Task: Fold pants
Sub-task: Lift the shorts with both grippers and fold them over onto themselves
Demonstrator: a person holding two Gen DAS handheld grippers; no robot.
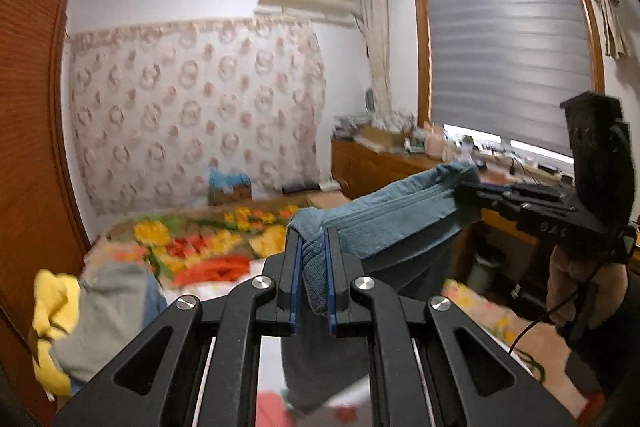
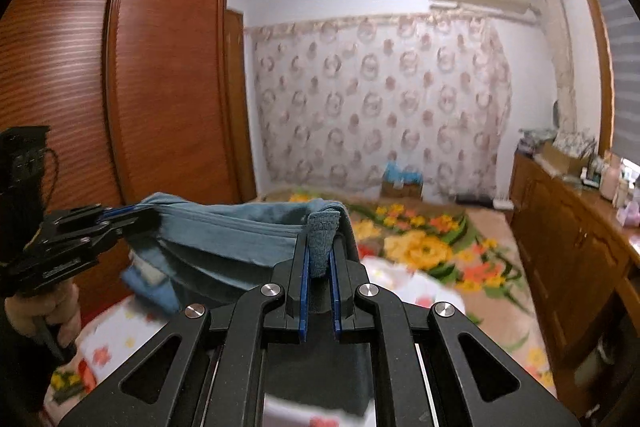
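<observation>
The blue-grey pants point(image 1: 384, 219) hang in the air, stretched by the waistband between my two grippers. My left gripper point(image 1: 314, 243) is shut on one end of the waistband; the cloth drops down below its fingers. My right gripper point(image 2: 320, 251) is shut on the other end. The right gripper also shows in the left wrist view point(image 1: 472, 189), at the right, clamped on the waistband. The left gripper shows in the right wrist view point(image 2: 132, 215), at the left, clamped on the pants point(image 2: 240, 231). The legs hang out of sight below.
A bed with a floral cover point(image 1: 208, 243) lies below and ahead. A pile of clothes, yellow and grey point(image 1: 80, 307), sits at its left. A wooden wardrobe point(image 2: 140, 87) stands left; a low wooden cabinet point(image 2: 568, 239) with clutter stands right, under the window.
</observation>
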